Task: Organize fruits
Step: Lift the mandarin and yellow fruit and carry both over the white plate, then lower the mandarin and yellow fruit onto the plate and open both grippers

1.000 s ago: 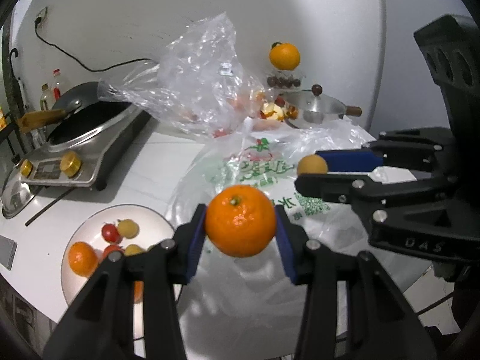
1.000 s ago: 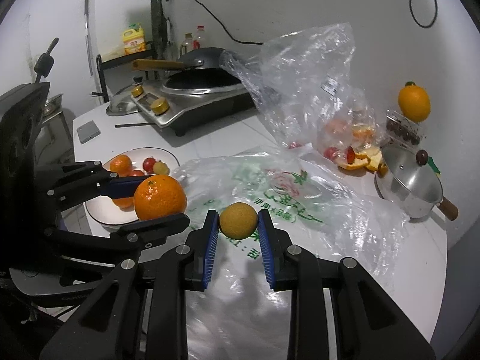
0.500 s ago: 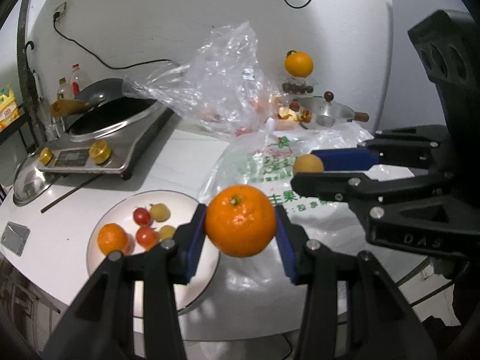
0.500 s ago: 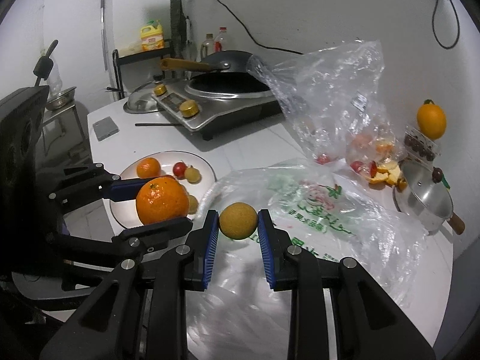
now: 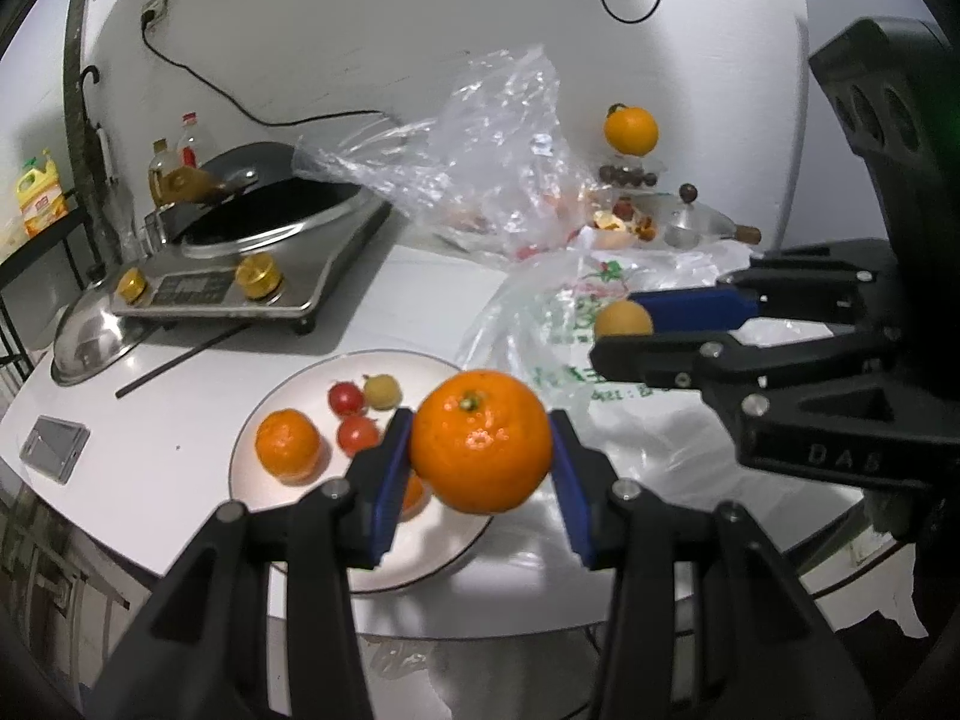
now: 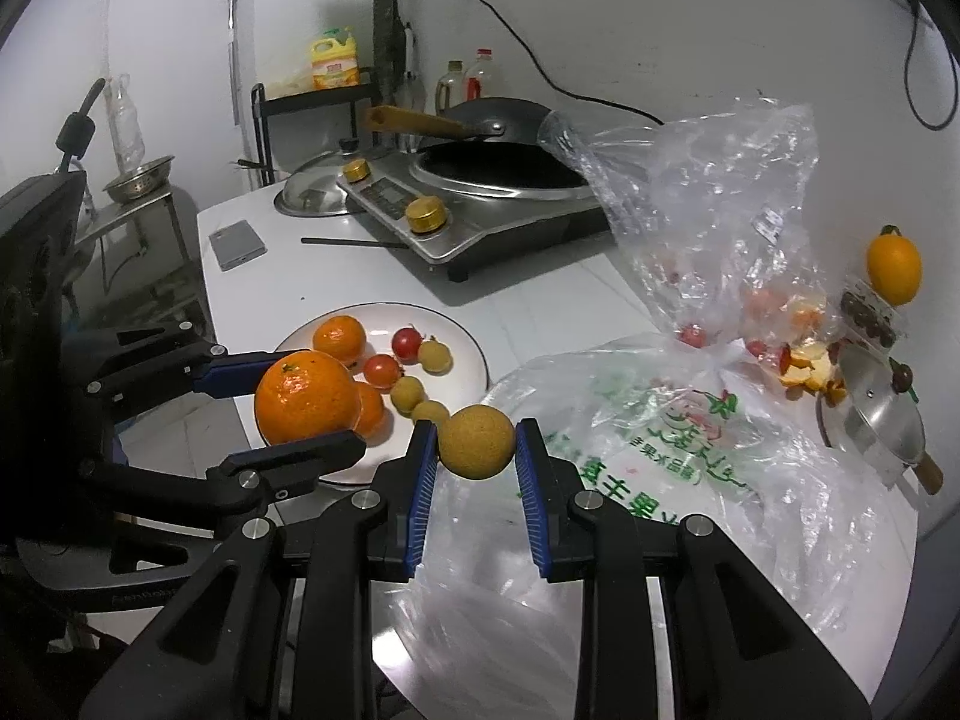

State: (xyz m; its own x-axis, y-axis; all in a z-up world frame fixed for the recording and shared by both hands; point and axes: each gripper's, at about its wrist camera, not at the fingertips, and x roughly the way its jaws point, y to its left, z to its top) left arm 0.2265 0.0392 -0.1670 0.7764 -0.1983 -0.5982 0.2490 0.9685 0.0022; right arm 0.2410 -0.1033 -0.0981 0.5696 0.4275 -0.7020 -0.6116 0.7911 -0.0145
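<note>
My left gripper (image 5: 480,450) is clamped on the big orange (image 5: 480,441), held in the air above the near rim of the white plate (image 5: 288,384). My right gripper (image 6: 477,450) is clamped on a small tan fruit (image 6: 477,443), over the printed plastic bag (image 6: 660,450) just right of the plate.

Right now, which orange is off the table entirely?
The big orange clamped in the left gripper, above the plate; the others rest on surfaces.

An induction cooker (image 6: 480,222) holding a wok (image 6: 498,126), a phone (image 6: 237,244) lying nearby
</note>
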